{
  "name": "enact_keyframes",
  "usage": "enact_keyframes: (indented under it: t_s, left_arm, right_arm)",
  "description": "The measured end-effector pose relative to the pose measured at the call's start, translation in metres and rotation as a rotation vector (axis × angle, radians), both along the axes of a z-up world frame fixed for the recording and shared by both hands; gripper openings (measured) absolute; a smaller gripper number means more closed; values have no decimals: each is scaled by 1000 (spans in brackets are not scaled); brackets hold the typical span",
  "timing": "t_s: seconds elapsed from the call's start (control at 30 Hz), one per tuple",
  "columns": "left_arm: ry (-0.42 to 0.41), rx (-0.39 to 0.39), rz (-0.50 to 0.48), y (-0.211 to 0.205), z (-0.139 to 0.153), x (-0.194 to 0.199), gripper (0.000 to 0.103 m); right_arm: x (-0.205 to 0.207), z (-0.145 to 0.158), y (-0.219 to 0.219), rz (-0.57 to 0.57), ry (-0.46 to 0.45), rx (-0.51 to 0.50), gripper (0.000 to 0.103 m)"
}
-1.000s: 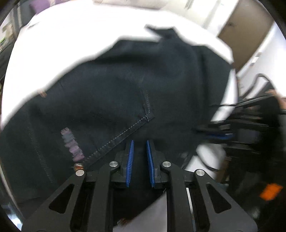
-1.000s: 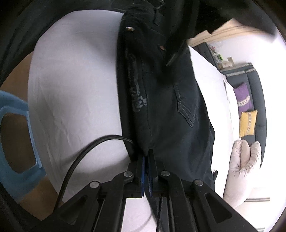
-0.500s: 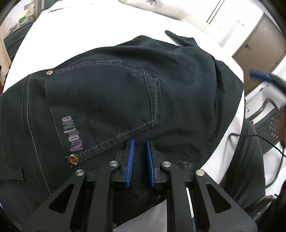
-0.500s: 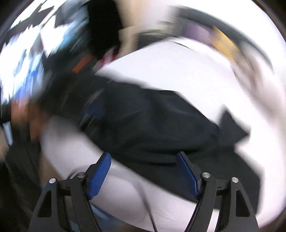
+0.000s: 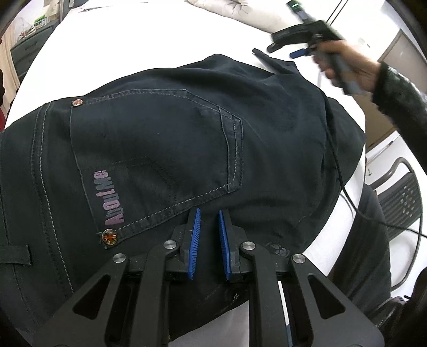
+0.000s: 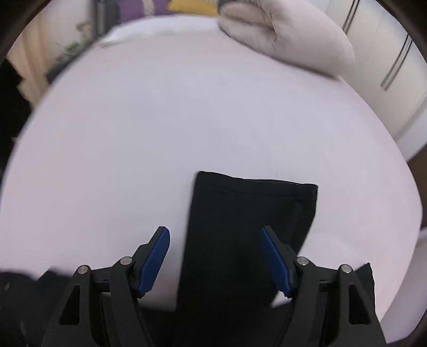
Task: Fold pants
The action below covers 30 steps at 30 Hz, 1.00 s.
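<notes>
Presently, dark pants [image 5: 165, 149] are being pinched by the left hand-held gripper [image 5: 208, 213]; the right hand-held gripper [image 6: 214, 235], its jaws just now closing slightly, is being held spread above the pant leg [image 6: 248, 213], which lies between them untouched.

I see a white bed [image 6: 186, 112] filling most of my view, with a pale pillow [image 6: 288, 40] at its far edge. Beyond it sit purple and yellow cushions [image 6: 192, 6]. A black mesh chair [image 5: 400, 197] stands beside the bed, a brown door [image 5: 400, 45] behind, and white walls in bright, even light.
</notes>
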<state>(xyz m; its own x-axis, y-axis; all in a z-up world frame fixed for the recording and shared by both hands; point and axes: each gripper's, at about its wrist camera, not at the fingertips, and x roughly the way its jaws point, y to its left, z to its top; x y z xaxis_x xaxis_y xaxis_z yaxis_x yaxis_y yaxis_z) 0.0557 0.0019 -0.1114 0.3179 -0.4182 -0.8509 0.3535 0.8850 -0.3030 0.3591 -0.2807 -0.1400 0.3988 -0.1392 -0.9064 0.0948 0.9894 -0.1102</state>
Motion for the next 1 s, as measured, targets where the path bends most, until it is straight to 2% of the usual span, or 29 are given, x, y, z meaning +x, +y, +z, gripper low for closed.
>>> enact_keyframes:
  t_s: [0.03, 0.07, 0.1, 0.23, 0.33, 0.4, 0.5, 0.6, 0.7, 0.8, 0.83, 0.87, 0.9, 0.97, 1.0]
  left_arm:
    - [3, -5, 2, 1, 0, 1, 14]
    - [6, -10, 4, 2, -1, 2, 14]
    - [8, -13, 3, 3, -1, 3, 14]
    - [10, -16, 1, 5, -2, 5, 14]
    - [8, -10, -3, 6, 0, 7, 14]
    - [8, -8, -4, 6, 0, 6, 14]
    - [1, 7, -4, 2, 2, 6, 14]
    - [-6, 23, 1, -2, 2, 4, 14]
    - [-11, 37, 4, -6, 3, 3, 14]
    - [-2, 31, 19, -6, 4, 6, 14]
    - [1, 32, 19, -6, 5, 5, 14]
    - [3, 32, 20, -7, 5, 5, 14]
    - [7, 31, 23, -7, 5, 6, 14]
    - [13, 35, 31, -8, 6, 8, 14]
    - [14, 41, 33, -9, 6, 8, 14]
  right_arm:
    - [6, -11, -7, -2, 21, 8, 69]
    - [10, -20, -7, -2, 41, 14, 58]
    - [13, -30, -8, 5, 70, 24, 51]
    - [10, -29, -24, 5, 24, 81, 9]
    - [-8, -2, -57, -37, -67, 167, 5]
    - [-34, 31, -90, -71, -168, 213, 3]
    - [-97, 71, -160, -181, -326, 366, 3]
    - [-172, 80, -226, -317, -445, 494, 3]
    - [-238, 46, -281, -491, -463, 570, 3]
    - [-290, -28, -323, -727, -363, 769, 9]
    - [-303, -42, -322, -776, -358, 821, 15]
    - [-316, -57, -329, -820, -396, 901, 30]
    - [-323, -63, -330, -832, -457, 966, 37]
    - [-325, -62, -315, -811, -535, 1016, 59]
    - [-319, -60, -311, -790, -548, 1020, 62]
